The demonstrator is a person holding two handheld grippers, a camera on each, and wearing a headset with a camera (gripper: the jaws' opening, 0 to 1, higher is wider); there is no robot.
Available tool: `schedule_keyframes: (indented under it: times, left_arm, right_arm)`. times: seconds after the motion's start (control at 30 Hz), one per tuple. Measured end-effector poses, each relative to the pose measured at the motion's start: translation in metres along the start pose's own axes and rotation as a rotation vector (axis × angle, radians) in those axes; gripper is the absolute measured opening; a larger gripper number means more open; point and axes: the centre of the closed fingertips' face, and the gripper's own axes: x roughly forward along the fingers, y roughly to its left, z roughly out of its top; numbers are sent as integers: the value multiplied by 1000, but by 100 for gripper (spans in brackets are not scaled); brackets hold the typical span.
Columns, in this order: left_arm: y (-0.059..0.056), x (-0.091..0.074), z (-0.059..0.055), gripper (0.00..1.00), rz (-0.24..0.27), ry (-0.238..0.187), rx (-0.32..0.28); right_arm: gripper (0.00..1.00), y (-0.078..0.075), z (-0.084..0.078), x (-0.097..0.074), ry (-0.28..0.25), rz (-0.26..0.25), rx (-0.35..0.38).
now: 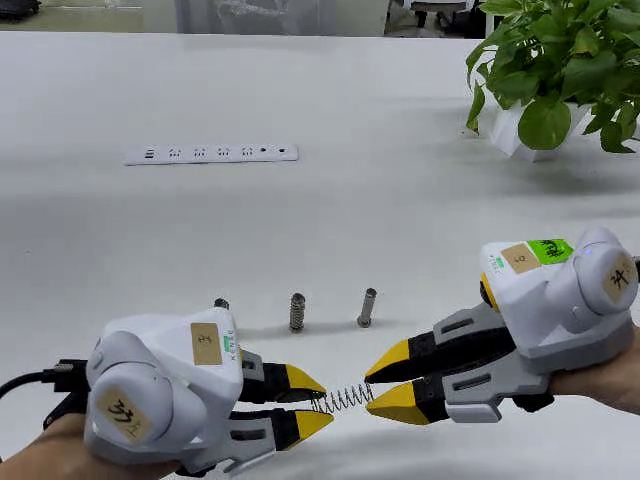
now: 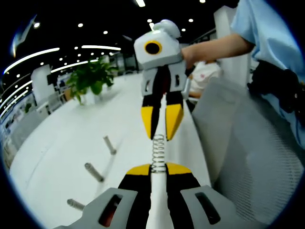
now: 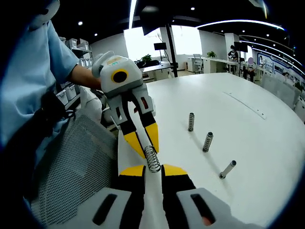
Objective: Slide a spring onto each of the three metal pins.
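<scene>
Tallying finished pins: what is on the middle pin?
A spring sits around the middle pin. Its coils wrap most of the shaft, and just the pin's top shows above them. The shaft under the coils is covered, so how the spring seats at the base cannot be seen.

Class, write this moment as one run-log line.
left gripper shut on spring | right gripper shut on same spring | bare pin standing

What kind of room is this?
Probably a big office: a long white table with a power strip, a potted plant, and more desks farther back.
</scene>
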Motion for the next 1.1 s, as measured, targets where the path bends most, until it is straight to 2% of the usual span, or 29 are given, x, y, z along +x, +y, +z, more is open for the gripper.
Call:
schedule_keyframes:
  times: [0.27, 0.37, 0.7, 1.03, 1.07, 1.1]
  left_arm:
    - [-1, 2, -1, 10, -10, 1, -4]
    - [-2, 3, -1, 10, -12, 4, -4]
    - [-4, 6, -3, 10, -19, 18, -11]
    - [-7, 11, -4, 9, -29, 30, -20]
    - [-7, 12, -5, 9, -31, 36, -19]
    - [-7, 12, -7, 9, -33, 41, -16]
  right_arm:
    - [12, 0, -1, 1, 13, 4, -9]
    - [12, 2, 0, 0, 38, -7, -41]
    - [11, 7, 12, 0, 45, -20, -93]
    - [12, 11, 18, 3, 82, -26, -169]
    - [10, 10, 20, 3, 81, -31, -176]
    - [4, 11, 23, 2, 74, -26, -189]
